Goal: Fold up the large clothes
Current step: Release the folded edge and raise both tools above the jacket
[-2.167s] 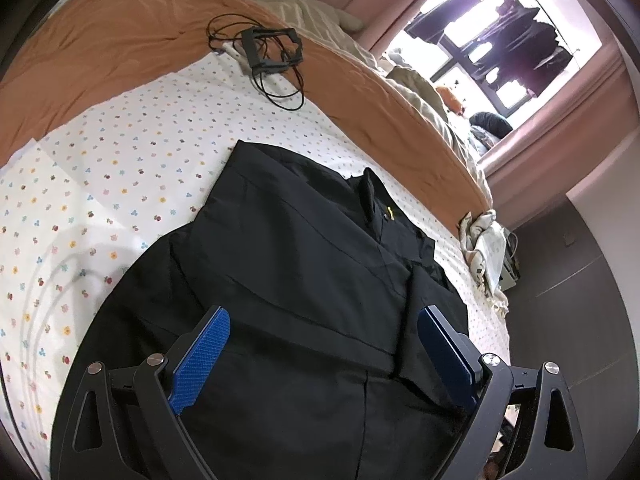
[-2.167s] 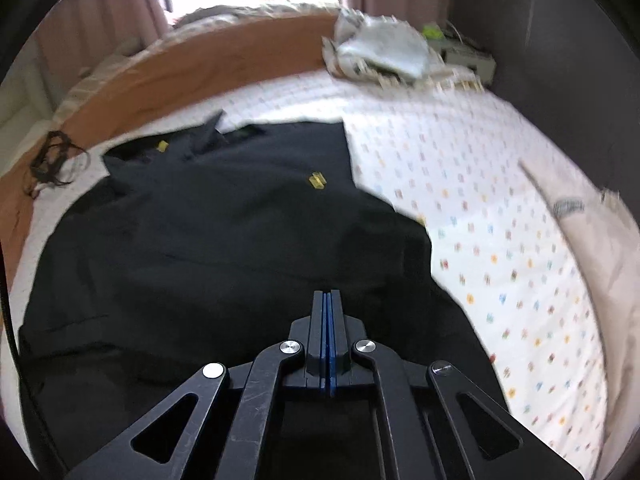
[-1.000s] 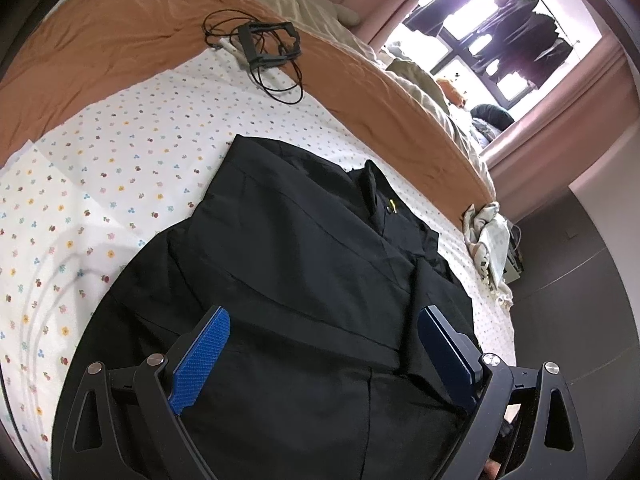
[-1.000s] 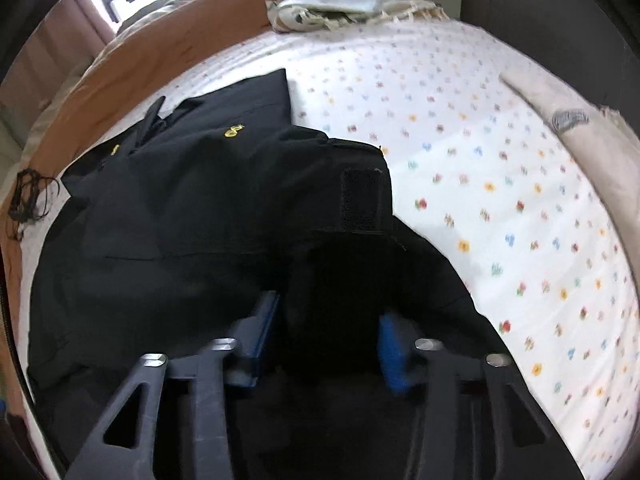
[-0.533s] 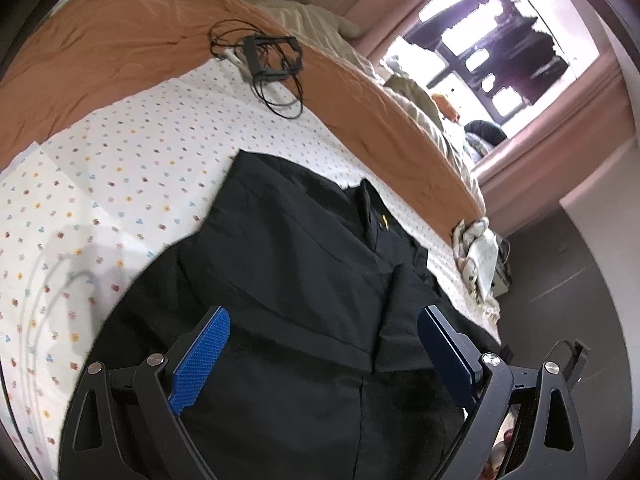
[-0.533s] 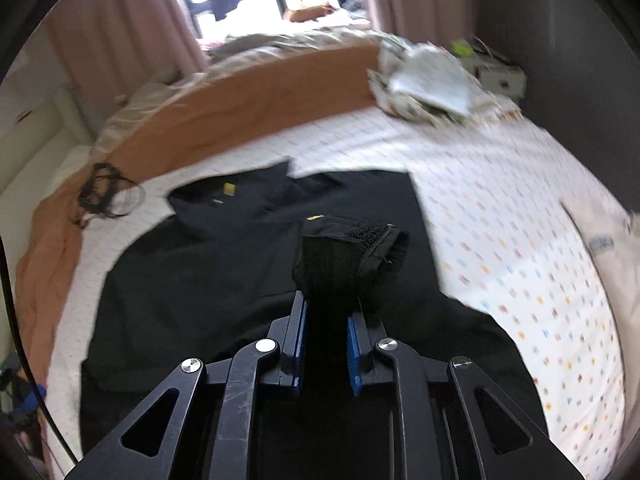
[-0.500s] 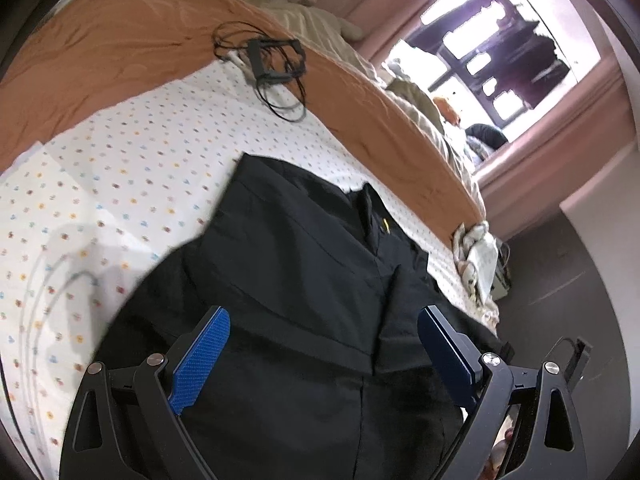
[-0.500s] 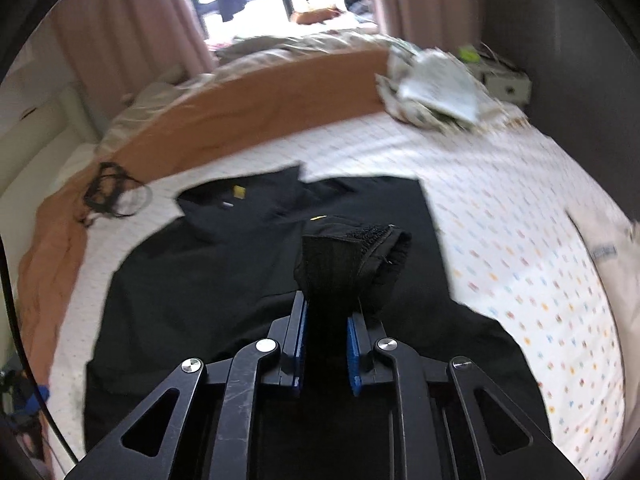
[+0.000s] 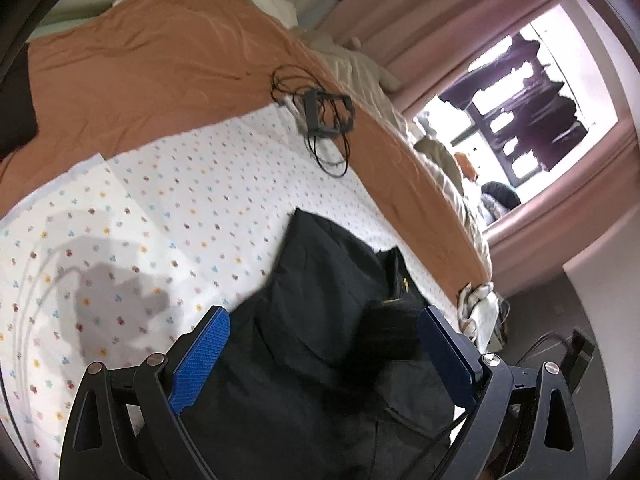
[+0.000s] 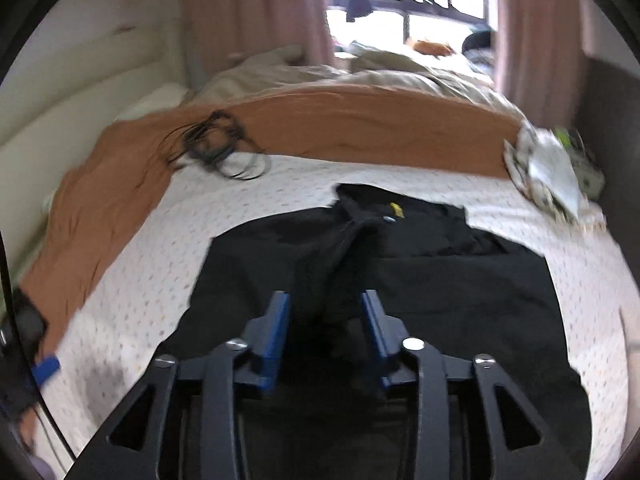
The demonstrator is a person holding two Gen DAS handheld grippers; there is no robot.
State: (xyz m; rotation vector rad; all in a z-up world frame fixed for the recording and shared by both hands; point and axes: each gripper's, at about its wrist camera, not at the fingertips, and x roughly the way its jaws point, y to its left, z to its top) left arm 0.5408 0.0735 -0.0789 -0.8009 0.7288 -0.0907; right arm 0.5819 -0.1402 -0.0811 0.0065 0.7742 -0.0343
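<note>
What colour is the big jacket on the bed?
Black jacket, with a small yellow tag; clearest in the right wrist view.

Left gripper (image 9: 322, 350) (spread wide) above black garment (image 9: 320, 320).

My bed (image 9: 168, 184) wears a dotted white sheet. The black garment (image 10: 420, 280) lies on it; beyond the garment sit an orange blanket (image 10: 360, 120), tangled black cables (image 9: 324, 120) and crumpled white cloth (image 10: 548, 168).

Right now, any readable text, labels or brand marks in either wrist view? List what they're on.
None readable.
Small yellow tag at the collar of the black garment: too small and blurred to read.
Dotted sheet: pattern only, no text.
</note>
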